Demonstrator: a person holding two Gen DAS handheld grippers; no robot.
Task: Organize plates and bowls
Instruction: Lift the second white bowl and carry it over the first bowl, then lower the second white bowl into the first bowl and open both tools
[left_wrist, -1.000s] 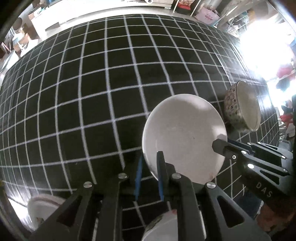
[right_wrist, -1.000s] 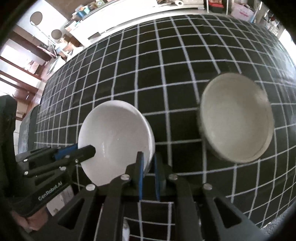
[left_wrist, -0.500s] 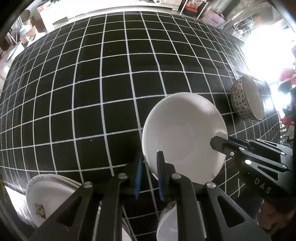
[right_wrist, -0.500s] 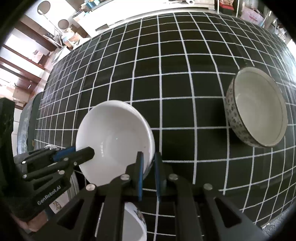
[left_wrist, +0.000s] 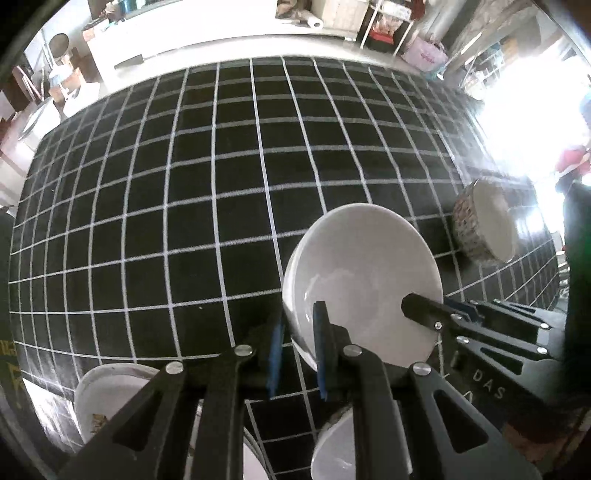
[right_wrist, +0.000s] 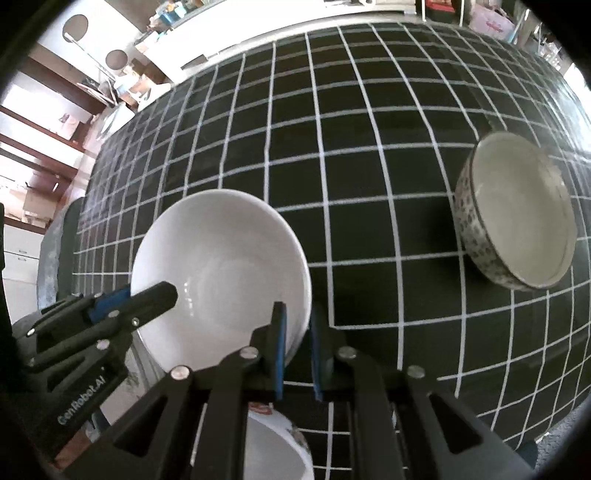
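Note:
A plain white bowl (left_wrist: 362, 266) hangs above the black grid-patterned tablecloth (left_wrist: 184, 221), held from both sides. My left gripper (left_wrist: 297, 338) is shut on its near left rim, one blue pad inside and one outside. The right gripper (left_wrist: 424, 314) reaches in from the right and clamps the opposite rim. In the right wrist view the same white bowl (right_wrist: 221, 251) sits left of centre, with my right gripper (right_wrist: 297, 347) shut on its rim and the left gripper (right_wrist: 155, 295) biting in from the left. A patterned bowl (right_wrist: 517, 210) stands on the cloth at the right.
The patterned bowl (left_wrist: 480, 229) lies far right near the cloth's edge. Below the held bowl are a decorated white plate (left_wrist: 107, 398) at lower left and another white dish (left_wrist: 343, 443), also the decorated dish (right_wrist: 277, 443). Shelves and clutter ring the table.
Both grippers have risen with the white bowl still clamped between them. The table looks farther off, the patterned bowl has slid right, and the decorated plate has come into view at lower left.

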